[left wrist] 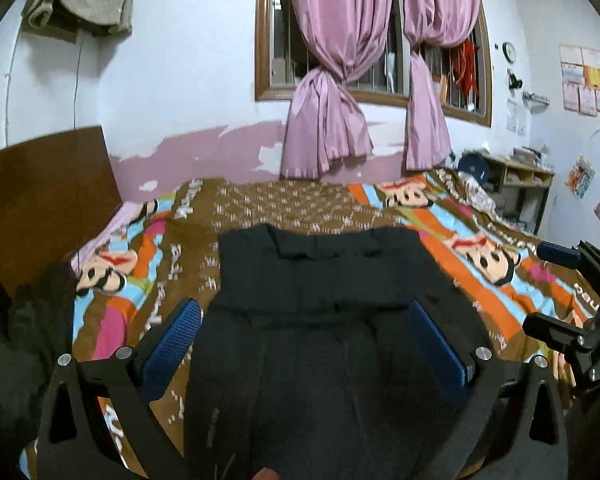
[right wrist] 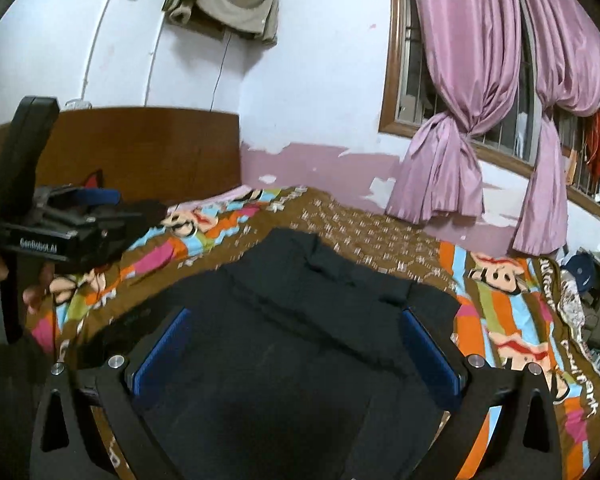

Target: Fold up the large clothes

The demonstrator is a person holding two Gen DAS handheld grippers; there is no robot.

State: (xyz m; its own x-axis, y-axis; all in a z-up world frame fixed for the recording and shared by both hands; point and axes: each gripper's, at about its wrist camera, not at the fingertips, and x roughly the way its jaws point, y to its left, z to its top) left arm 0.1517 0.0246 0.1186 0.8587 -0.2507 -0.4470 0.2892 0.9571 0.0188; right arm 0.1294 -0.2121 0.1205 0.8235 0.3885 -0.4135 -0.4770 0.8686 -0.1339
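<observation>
Trouble from here would most likely come from the cloth itself: the black garment (left wrist: 320,280) is dark, thick and already lying in several layers, so a pinch aimed at one edge could take two layers, or only the top one, and the fold would drag crooked. It lies on a loud patterned blanket (left wrist: 480,216), soft and loose enough to be nipped along with the garment and pulled up with it. Both tools also work close together, so one could knock the other while crossing over the cloth.

Left gripper (left wrist: 306,344) hovers above the near half of the garment with its blue pads (left wrist: 172,344) spread wide and nothing between them; the cloth runs under and beyond its fingers toward the window (left wrist: 380,40). Right gripper (right wrist: 296,352) is likewise spread apart and empty, over the near right part of the same garment, whose far end, perhaps a collar though the blur makes that unsure, points toward the far wall. From the right camera the left tool shows at the left edge, beside the headboard (right wrist: 140,144); from the left camera the right tool sits at the right edge, just off the garment's side.
</observation>
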